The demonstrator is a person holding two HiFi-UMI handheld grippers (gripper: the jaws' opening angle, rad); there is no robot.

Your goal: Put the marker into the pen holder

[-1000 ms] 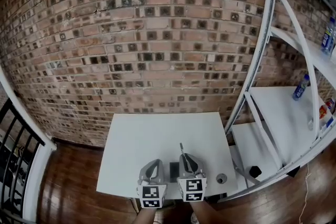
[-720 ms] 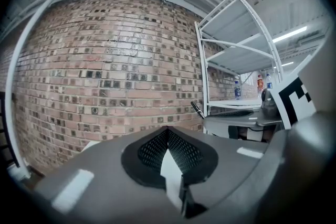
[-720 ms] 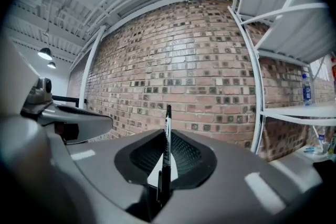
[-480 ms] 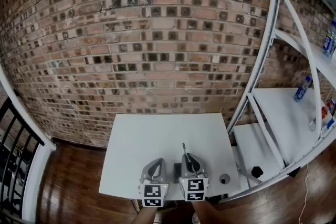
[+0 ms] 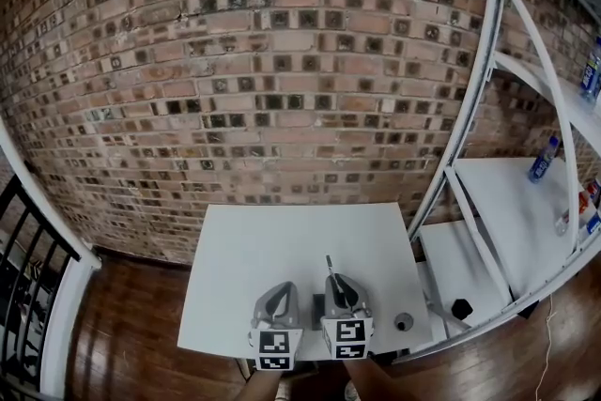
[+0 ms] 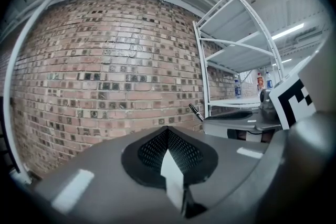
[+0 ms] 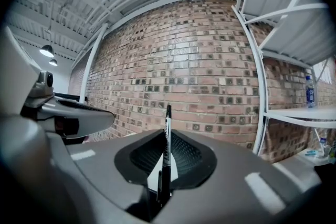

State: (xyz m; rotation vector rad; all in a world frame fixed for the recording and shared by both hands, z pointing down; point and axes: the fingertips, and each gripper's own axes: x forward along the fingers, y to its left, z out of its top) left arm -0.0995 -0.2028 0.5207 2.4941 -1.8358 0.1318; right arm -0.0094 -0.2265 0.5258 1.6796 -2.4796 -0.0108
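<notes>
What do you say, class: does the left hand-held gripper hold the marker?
No, the left hand-held gripper is shut on nothing; the marker stands clamped in the right hand-held gripper.

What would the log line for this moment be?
left gripper: shut, empty | right gripper: shut on marker | pen holder: on table, right of grippers
</notes>
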